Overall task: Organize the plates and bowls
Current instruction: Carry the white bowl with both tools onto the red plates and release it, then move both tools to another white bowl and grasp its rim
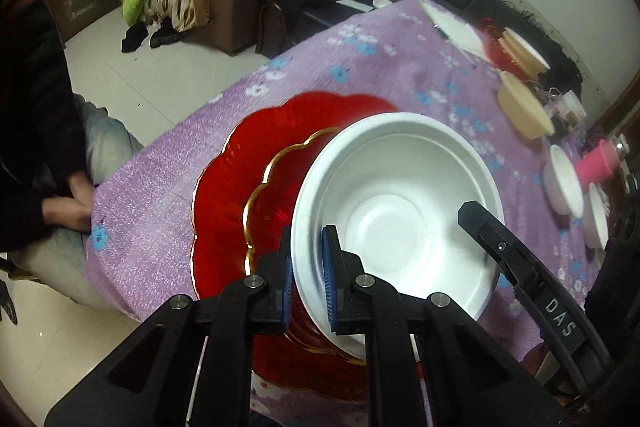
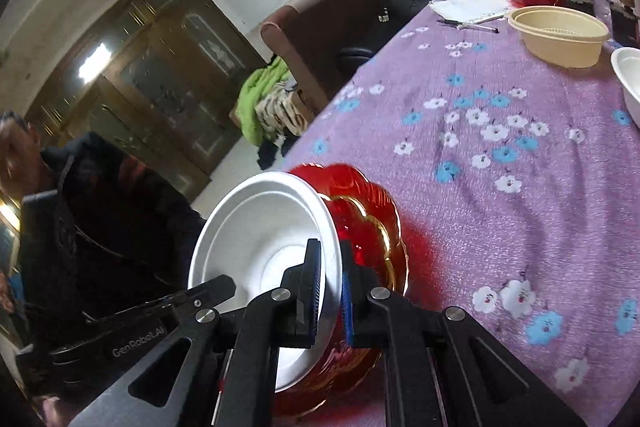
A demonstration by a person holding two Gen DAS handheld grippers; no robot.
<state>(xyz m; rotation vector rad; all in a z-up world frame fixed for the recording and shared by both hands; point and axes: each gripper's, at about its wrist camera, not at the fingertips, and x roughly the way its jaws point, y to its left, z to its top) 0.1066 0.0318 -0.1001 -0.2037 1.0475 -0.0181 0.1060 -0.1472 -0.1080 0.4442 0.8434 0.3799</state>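
A: Largest first. Table [image 2: 500,187] with purple flowered cloth spreads ahead of both grippers. Just past the fingers: red plates [image 1: 240,187], white bowl [image 1: 400,211] on top.

B: Grip state?

A: Left gripper [image 1: 308,279] clenched on the bowl's near rim; right gripper [image 2: 330,291] clenched on the opposite rim. Frames are blurred.

B: Step?

A: Judged: carrying the bowl, maybe the plates too. Next needs a stack to set it on, perhaps the tan bowls [image 2: 560,35] far ahead.

B: Unclear?

A: Whether the plates lift with it; bowl underside hidden.
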